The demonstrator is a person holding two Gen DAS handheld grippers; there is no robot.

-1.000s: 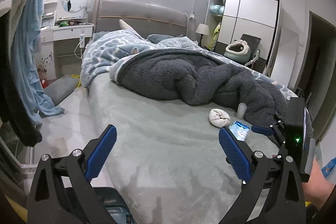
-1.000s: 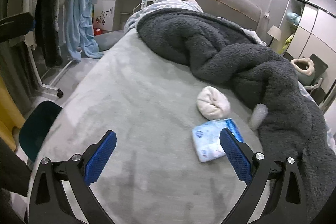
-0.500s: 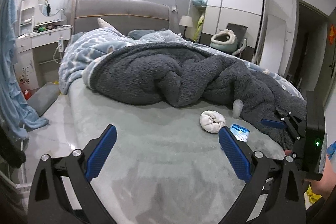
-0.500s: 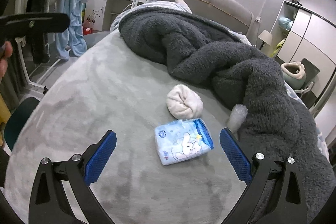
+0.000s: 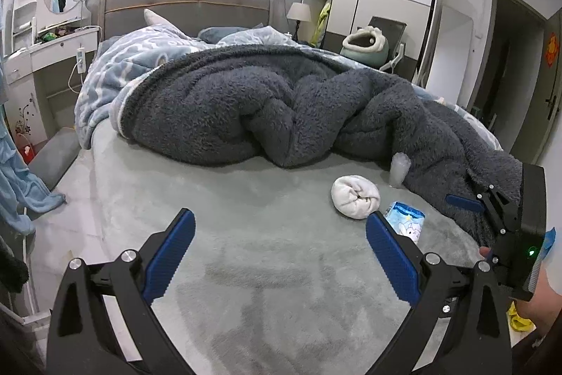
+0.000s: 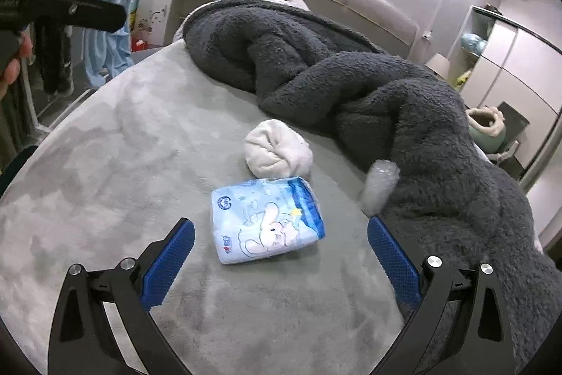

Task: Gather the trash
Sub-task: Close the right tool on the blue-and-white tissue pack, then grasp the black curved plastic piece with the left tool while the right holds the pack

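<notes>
Partly tucked under the dark fleece blanket (image 6: 404, 115) at 2 o'clock: a clear crumpled wrapper (image 6: 379, 185), contents hard to make out. Blue tissue pack (image 6: 267, 220) flat on the grey bedspread (image 6: 105, 164), white balled cloth (image 6: 277, 150) touching at 12. Right gripper (image 6: 281, 255) spread wide, empty, nearer the pack than before. Left gripper (image 5: 281, 252) likewise apart, empty.

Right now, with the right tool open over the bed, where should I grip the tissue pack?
Grip the tissue pack across its short width at mid-length, coming straight down from above. It lies flat and soft on the bed, sitting between the right tool's open fingers, clear of the white bundle.
</notes>
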